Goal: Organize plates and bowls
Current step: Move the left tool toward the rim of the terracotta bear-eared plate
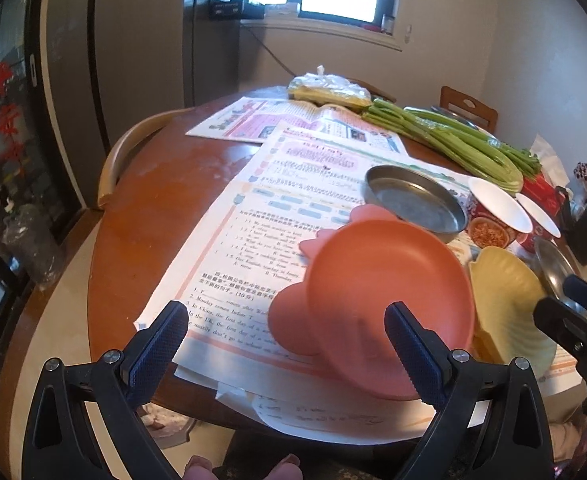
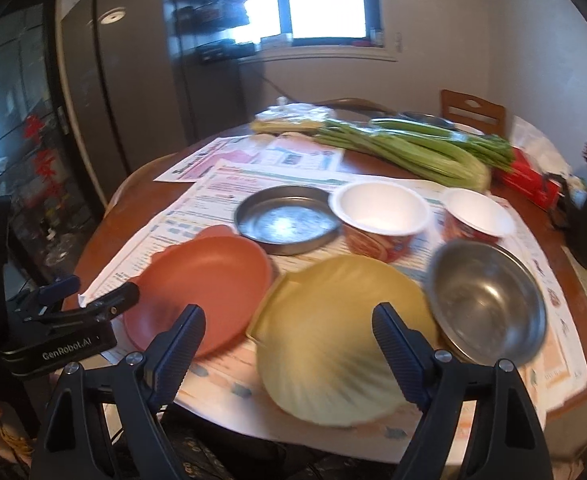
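1. Your left gripper tilts down toward the near edge of the round table, its jaws spread wide with nothing clamped; the right pad overlaps the orange plate in its own view, but whether it touches the rim is hard to tell.
2. Your right gripper angles down the same way, jaws wide apart, framing the yellow shell-shaped dish without pressing on it.
3. From the right wrist view, your left gripper sits low at the left, just beside the orange plate's near-left edge.
4. The orange plate and yellow dish lie side by side on the printed paper sheets, close to the table's near edge.
5. The flat steel pan lies behind the orange plate; the steel bowl sits right of the yellow dish, touching it.
6. Two paper noodle cups stand behind those, with celery stalks farther back.
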Demonstrator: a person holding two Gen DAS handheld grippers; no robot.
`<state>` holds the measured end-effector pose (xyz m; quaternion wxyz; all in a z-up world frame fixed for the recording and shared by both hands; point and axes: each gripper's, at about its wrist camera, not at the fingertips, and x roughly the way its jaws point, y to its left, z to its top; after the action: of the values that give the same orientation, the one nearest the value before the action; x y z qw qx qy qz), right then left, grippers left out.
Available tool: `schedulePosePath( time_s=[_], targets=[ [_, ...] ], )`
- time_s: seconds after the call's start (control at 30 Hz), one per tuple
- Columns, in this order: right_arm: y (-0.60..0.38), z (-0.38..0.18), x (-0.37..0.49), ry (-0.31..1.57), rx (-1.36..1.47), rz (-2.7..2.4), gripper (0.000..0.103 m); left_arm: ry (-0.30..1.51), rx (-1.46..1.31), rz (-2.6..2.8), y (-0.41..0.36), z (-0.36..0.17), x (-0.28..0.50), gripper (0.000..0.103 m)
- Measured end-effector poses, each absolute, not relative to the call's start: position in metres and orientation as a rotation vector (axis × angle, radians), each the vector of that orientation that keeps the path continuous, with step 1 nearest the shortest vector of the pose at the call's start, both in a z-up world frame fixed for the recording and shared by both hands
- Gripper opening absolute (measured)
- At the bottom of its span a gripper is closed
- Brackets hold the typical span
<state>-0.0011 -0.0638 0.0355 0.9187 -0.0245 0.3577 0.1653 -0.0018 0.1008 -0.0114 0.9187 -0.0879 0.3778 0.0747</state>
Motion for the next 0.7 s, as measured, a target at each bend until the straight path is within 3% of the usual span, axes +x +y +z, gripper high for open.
schedulePosePath(
  time_s=[0.27,0.7],
  targets=[
    [-0.035,0.028,0.036,0.794,-0.138,0.44,0.084,0.832,-0.207,0.154,0.112,-0.029,0.008,0.099],
    [-0.004,0.001,0.082,0.905,-0.18,0.522,0.068,0.88,-0.179,0.127,0.104,-0.04,0.023,0.099]
  ],
)
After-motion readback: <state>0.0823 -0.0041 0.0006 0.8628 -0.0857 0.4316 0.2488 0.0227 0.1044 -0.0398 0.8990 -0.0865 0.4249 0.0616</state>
